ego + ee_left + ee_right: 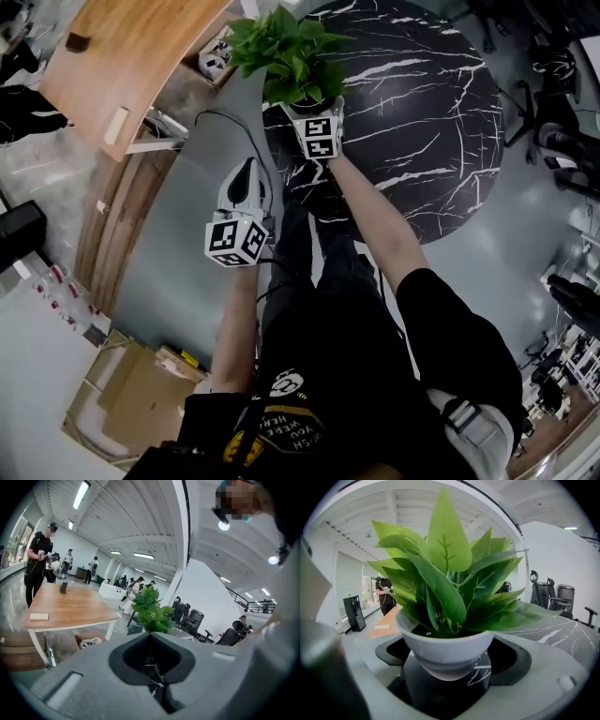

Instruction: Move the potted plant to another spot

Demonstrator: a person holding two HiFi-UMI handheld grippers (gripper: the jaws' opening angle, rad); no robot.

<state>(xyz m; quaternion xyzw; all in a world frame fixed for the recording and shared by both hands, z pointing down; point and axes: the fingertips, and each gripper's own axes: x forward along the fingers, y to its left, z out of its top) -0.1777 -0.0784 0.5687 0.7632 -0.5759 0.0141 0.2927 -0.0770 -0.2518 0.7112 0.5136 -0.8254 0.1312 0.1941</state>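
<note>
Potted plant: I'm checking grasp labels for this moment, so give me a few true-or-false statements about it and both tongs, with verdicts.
1. The right tongs are closed on the potted plant. True.
2. The left tongs grip one of its leaves. False: they are shut on nothing, well short of the plant.
3. The plant is over the black marble table. True.
4. The pot holds red flowers. False: only green leaves show.
</note>
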